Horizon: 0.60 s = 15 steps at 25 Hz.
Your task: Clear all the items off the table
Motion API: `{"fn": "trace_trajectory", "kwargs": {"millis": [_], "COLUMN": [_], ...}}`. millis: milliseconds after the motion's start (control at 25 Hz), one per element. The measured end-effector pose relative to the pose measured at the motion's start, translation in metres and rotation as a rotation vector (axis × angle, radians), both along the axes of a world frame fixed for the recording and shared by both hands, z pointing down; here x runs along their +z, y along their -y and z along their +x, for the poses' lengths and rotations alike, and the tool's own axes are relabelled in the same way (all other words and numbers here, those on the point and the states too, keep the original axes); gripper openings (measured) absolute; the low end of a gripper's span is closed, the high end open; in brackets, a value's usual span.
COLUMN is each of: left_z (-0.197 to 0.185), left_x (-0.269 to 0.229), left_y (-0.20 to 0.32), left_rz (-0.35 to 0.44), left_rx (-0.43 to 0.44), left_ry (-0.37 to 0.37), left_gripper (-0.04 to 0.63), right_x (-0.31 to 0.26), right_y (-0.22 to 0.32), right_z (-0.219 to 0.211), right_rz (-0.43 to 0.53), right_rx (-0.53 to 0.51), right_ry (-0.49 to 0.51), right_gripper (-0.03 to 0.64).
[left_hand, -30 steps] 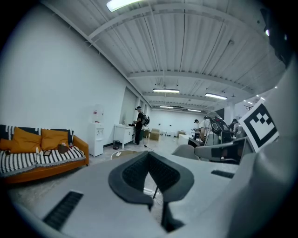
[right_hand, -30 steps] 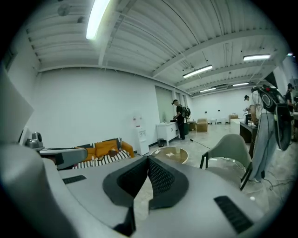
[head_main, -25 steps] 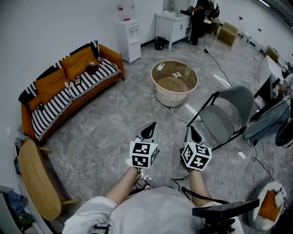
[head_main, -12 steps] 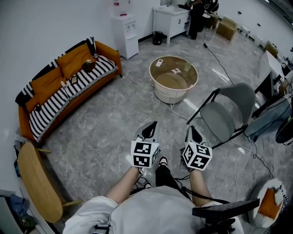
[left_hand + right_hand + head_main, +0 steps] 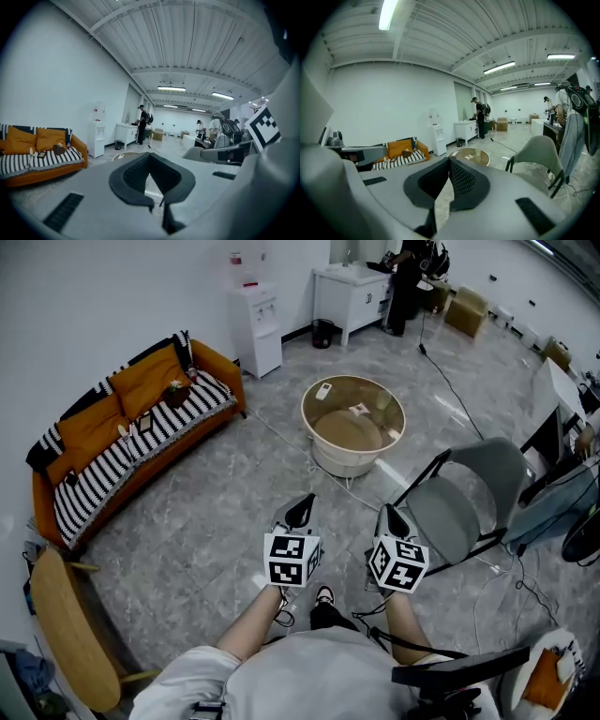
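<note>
A round glass-topped table (image 5: 352,440) stands on the grey floor a few steps ahead of me. On it lie a white remote-like item (image 5: 323,390), a small white piece (image 5: 359,410) and a clear cup (image 5: 382,401). My left gripper (image 5: 302,504) and right gripper (image 5: 389,512) are held side by side at waist height, well short of the table. Both are shut with nothing between the jaws. The left gripper (image 5: 150,157) view shows the table (image 5: 123,156) small and far off. Beyond the right gripper (image 5: 449,161) the table (image 5: 468,154) is also in sight.
A grey chair (image 5: 459,488) stands to the right of the path, an orange sofa with a striped cover (image 5: 131,432) to the left. A water dispenser (image 5: 255,320) and white cabinet (image 5: 349,292) line the far wall. Cables run over the floor by the table. A person (image 5: 405,277) stands far back.
The view has shifted as I walk; the sofa has slid left and a shoe has come into view under the grippers. Both grippers stay shut and level.
</note>
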State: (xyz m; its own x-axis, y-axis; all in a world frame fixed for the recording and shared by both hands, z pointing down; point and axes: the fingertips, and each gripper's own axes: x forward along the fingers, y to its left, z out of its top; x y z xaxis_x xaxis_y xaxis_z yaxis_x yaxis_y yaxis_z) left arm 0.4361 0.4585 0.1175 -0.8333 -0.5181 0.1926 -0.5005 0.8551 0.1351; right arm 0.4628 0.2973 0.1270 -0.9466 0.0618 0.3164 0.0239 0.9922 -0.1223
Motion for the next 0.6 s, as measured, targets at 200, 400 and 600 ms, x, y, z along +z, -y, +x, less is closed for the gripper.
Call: {"fn": "trace_trajectory", "kwargs": {"millis": [200, 400, 600], "left_z": [-0.058, -0.111, -0.151], "left_x": [-0.007, -0.007, 0.000], "left_y": [0.024, 0.051, 0.072], "left_rz": [0.004, -0.008, -0.037], "left_rx": [-0.016, -0.029, -0.036], "left_ry": [-0.003, -0.003, -0.015], "left_gripper": [0.006, 0.006, 0.006], "right_x": [-0.009, -0.010, -0.003], "right_y": [0.024, 0.055, 0.080], "right_z": [-0.059, -0.115, -0.159], "right_rz": [0.009, 0.006, -0.013], "right_rx": [-0.022, -0.030, -0.035], "right_ry": [-0.003, -0.006, -0.015], "right_gripper": [0.023, 0.023, 0.023]}}
